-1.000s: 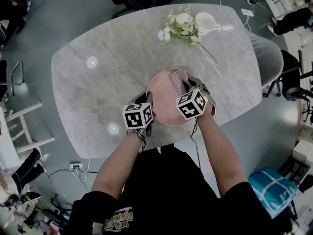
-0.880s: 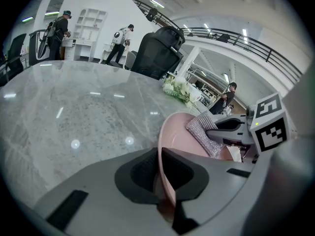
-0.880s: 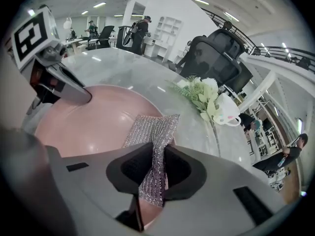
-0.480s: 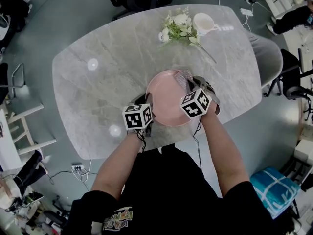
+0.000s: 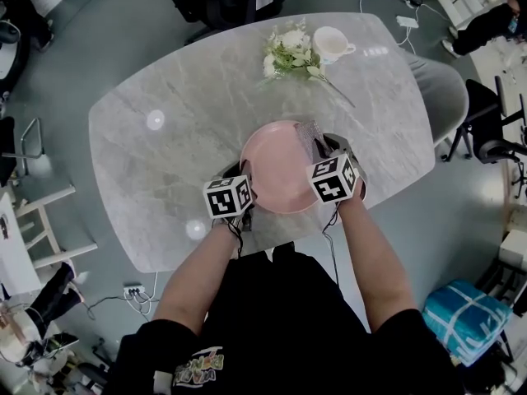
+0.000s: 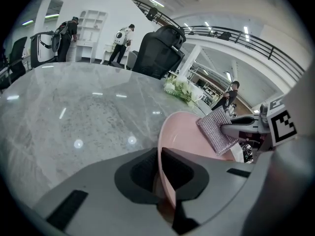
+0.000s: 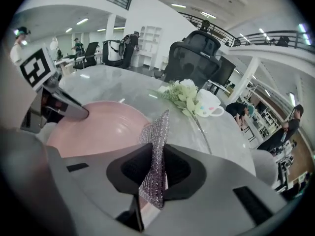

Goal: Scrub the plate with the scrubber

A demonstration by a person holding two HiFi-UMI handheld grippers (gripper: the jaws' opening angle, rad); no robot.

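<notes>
The left gripper (image 6: 160,168) has its jaws clamped on the left rim of the round pink plate (image 6: 186,134), above the grey marble surface (image 5: 165,130). The right gripper (image 7: 156,173) has its jaws pinching the silvery mesh scrubber (image 7: 156,136) at the plate's right edge. It seems best to press the pad flat and sweep in circles while the rim is braced.

My head camera looks steeply down from well above the bench (image 5: 165,155), taking in its whole top and both my arms. The cameras on my left hand-held gripper (image 5: 247,183) and right hand-held gripper (image 5: 319,146) sit low and close, looking along their jaws across the pink plate (image 5: 276,167) from either side. All three views share the plate, the scrubber (image 5: 309,130) and the flowers (image 5: 288,52).
</notes>
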